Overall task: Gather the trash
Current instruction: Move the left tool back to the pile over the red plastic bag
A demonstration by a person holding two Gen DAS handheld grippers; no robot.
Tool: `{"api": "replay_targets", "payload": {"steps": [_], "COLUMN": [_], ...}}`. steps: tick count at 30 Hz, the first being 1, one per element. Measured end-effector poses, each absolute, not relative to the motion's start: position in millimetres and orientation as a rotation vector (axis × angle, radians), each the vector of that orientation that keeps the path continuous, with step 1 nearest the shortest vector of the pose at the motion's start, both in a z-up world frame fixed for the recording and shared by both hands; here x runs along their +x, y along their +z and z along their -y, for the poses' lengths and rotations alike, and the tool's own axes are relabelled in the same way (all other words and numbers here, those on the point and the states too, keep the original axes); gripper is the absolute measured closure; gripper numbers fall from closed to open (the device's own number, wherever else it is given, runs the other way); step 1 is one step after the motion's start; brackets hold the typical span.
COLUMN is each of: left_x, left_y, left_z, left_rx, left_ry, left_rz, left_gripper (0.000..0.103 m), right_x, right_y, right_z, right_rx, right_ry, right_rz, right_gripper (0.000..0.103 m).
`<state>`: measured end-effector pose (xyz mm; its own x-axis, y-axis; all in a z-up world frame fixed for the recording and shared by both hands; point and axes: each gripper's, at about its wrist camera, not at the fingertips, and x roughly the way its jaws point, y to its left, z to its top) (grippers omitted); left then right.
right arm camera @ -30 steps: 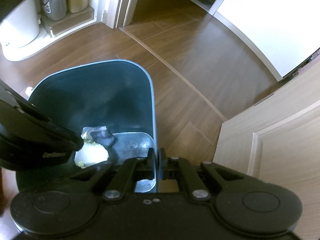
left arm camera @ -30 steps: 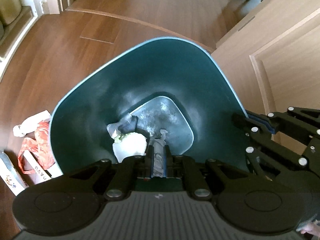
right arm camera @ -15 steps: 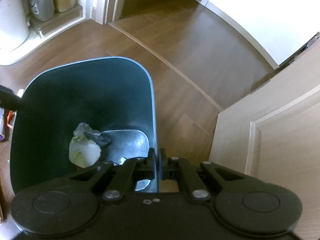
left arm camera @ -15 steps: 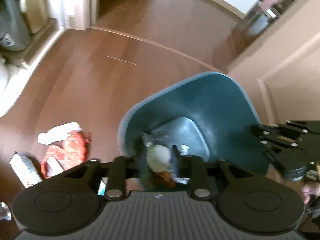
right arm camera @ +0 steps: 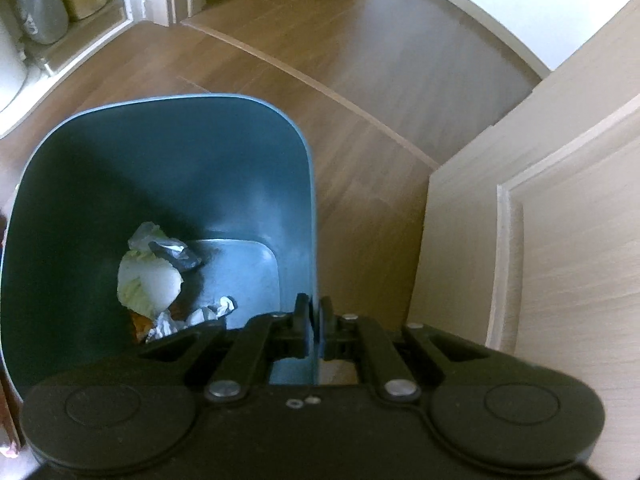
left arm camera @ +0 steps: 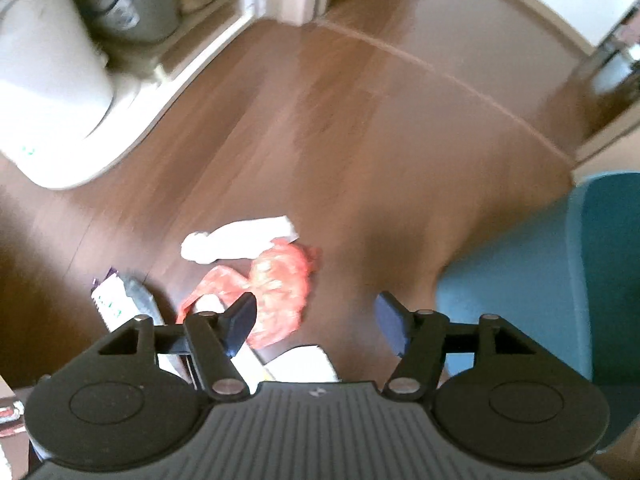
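My left gripper (left arm camera: 314,320) is open and empty above the wooden floor. Below and ahead of it lie a red plastic bag (left arm camera: 276,284), a crumpled white wrapper (left arm camera: 236,242), a purple-and-white packet (left arm camera: 110,304) and white paper (left arm camera: 300,364). The teal trash bin (left arm camera: 520,276) stands to its right. My right gripper (right arm camera: 314,320) is shut on the near right rim of the bin (right arm camera: 200,152). Inside the bin lie a white-green crumpled lump (right arm camera: 150,284), a dark scrap (right arm camera: 174,254) and crinkled foil (right arm camera: 192,316).
A white round container (left arm camera: 48,92) and grey jugs (left arm camera: 116,0) stand at the far left. A light wooden cabinet door (right arm camera: 540,248) stands right of the bin. A doorway threshold (right arm camera: 320,84) crosses the floor behind the bin.
My left gripper let the grey scrap fall into the bin, opened, and swung left out of the bin to over the floor trash. My right gripper kept its hold on the rim.
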<state>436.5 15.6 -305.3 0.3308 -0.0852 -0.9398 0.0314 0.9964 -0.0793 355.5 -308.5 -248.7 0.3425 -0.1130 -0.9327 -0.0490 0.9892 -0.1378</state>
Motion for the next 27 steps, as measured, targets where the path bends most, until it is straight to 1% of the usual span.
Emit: {"api": "replay_targets", "payload": {"steps": [4,8,13,19,22,27], "left_x": [449,459,474,494,497,502], "left_y": [-335,-367,-399,-449,-466,-493], "left_z": [-42,-59,-45,-29,-19,-6], "left_rx": [-0.114,-0.186,-0.117,-0.097,-0.052,0.041], "left_ry": [-0.019,0.003,-0.013,-0.007,-0.002,0.024], "left_rz": [-1.276,-1.322,-1.339,-1.387,-1.403,-1.429], "left_gripper": [0.031,0.03,0.03,0.03,0.03,0.03], "right_x": [356,356,353,358,361,360], "right_y": [-252,-259,-264,-264,-265,-267], "right_z": [322,331,329,334,343,337], "right_rx": [-0.116,-0.104,-0.146,-0.137,-0.096,-0.142], "right_ry": [-0.001,0.004,0.056,0.12,0.136,0.14], "right_rz": [-1.246,-1.279,-1.321,-1.361,-1.372,-1.37], "right_gripper": [0.1,0.099,0.098,0.098,0.099,0.098]}}
